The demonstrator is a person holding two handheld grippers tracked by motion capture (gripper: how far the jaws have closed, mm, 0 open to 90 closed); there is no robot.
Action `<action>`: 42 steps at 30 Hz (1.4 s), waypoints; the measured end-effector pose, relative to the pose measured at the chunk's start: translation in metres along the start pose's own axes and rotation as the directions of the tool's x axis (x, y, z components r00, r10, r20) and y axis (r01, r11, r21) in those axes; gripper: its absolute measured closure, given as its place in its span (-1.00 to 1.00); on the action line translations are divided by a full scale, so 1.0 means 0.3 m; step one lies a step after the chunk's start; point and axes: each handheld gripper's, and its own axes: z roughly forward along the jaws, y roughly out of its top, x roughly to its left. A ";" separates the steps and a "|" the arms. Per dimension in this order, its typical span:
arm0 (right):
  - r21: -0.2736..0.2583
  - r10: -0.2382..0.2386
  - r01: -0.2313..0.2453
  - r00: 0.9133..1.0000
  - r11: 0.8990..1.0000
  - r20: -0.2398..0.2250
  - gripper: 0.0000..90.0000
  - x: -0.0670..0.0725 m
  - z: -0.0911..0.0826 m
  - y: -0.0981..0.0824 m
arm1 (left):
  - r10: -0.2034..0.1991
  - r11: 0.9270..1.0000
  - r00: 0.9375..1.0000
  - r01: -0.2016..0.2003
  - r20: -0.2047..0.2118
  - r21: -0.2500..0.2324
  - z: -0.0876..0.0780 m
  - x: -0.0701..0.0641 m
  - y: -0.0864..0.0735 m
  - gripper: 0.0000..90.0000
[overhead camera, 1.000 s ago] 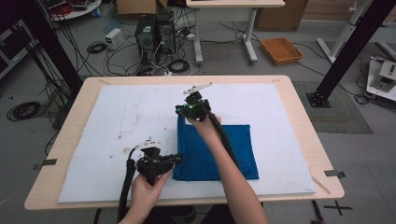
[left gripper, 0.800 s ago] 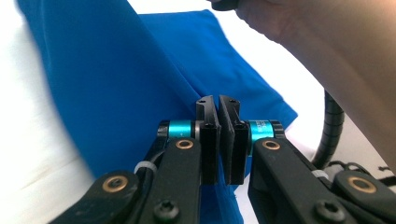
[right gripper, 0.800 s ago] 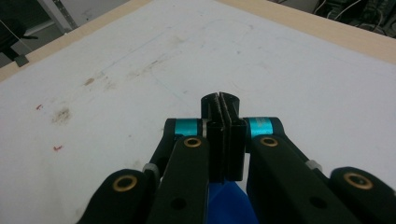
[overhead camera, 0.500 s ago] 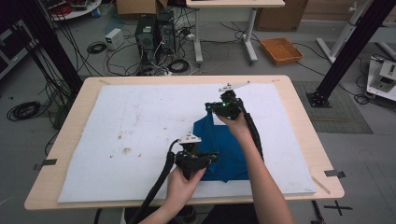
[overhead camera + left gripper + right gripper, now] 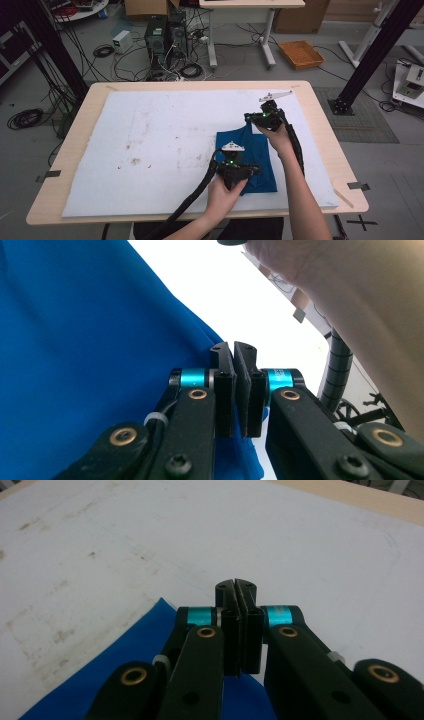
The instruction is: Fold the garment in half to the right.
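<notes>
A blue cloth (image 5: 252,155) lies on the white mat (image 5: 150,130), right of centre, partly doubled over itself. My left gripper (image 5: 235,172) is over its near part and is shut on the cloth's edge. In the left gripper view its jaws (image 5: 233,347) stand pressed together, with blue cloth (image 5: 75,340) spreading away to the left. My right gripper (image 5: 262,120) is at the cloth's far corner, also shut. In the right gripper view the cloth (image 5: 135,645) hangs from under the closed jaws (image 5: 235,585) above the stained mat (image 5: 100,540).
The mat covers most of the wooden table (image 5: 200,85) and has brown stains (image 5: 135,161) on its left half. The person's right forearm (image 5: 300,200) crosses the table's near right part. Cables trail from both grippers toward the front edge.
Both hands have moved to the right with the cloth's left edge in them. The cloth now looks narrower and sits further right on the mat.
</notes>
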 end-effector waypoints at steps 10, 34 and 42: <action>0.049 0.017 -0.020 0.998 0.999 0.062 1.00 -0.063 -0.032 -0.056 | 0.002 1.000 1.000 -0.002 0.014 0.023 0.081 -0.024 0.006 0.93; -0.075 0.149 -0.135 0.962 0.988 0.229 0.40 -0.045 -0.163 -0.215 | 0.269 0.954 0.960 -0.276 -0.078 -0.114 -0.133 -0.013 0.028 0.03; -0.132 0.209 -0.189 0.966 0.973 0.153 0.40 0.047 -0.240 -0.348 | 0.276 0.940 0.925 -0.317 -0.260 -0.130 -0.378 0.141 -0.008 -0.04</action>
